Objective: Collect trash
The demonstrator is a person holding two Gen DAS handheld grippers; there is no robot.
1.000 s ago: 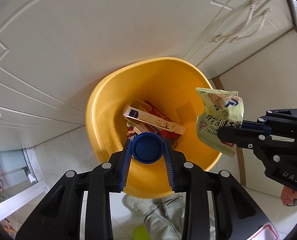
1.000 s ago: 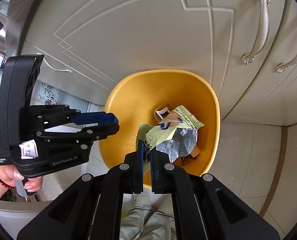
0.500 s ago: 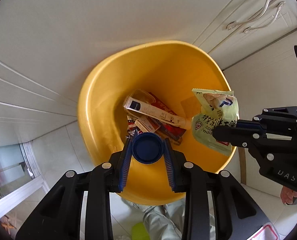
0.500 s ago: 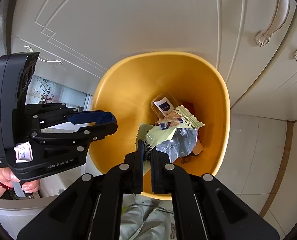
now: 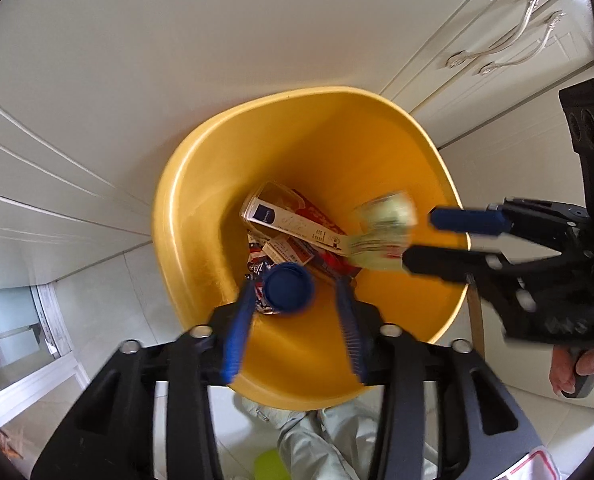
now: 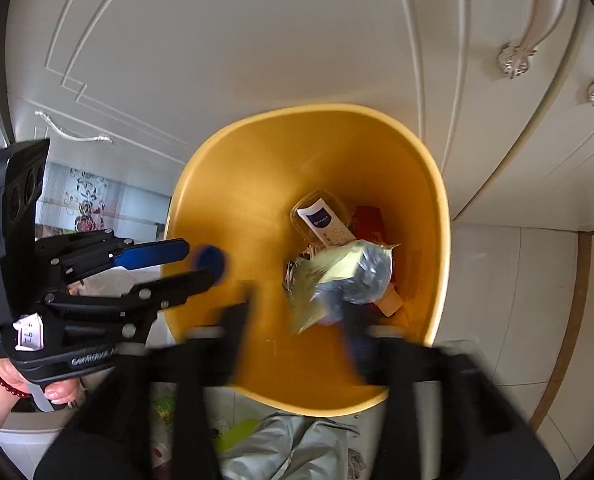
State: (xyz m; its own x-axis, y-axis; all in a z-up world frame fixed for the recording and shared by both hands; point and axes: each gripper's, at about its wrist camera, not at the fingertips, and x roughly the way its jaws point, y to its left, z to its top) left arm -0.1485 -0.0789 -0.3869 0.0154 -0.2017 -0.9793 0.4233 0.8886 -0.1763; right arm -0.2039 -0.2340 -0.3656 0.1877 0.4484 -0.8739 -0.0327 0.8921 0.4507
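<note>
Cream panelled cabinet doors (image 5: 145,52) fill the upper half of both views. Two ornate silver handles (image 5: 509,46) sit side by side, upper right of the left-wrist view; a smaller handle (image 6: 73,134) is at left of the right-wrist view. Pale tiled floor (image 6: 509,276) at right. Floral-patterned glass panel (image 6: 85,204) at mid left, slightly blurred.

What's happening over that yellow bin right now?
Both grippers just opened. Blue cap and green wrapper falling into yellow bin. Nothing blocking.
</note>
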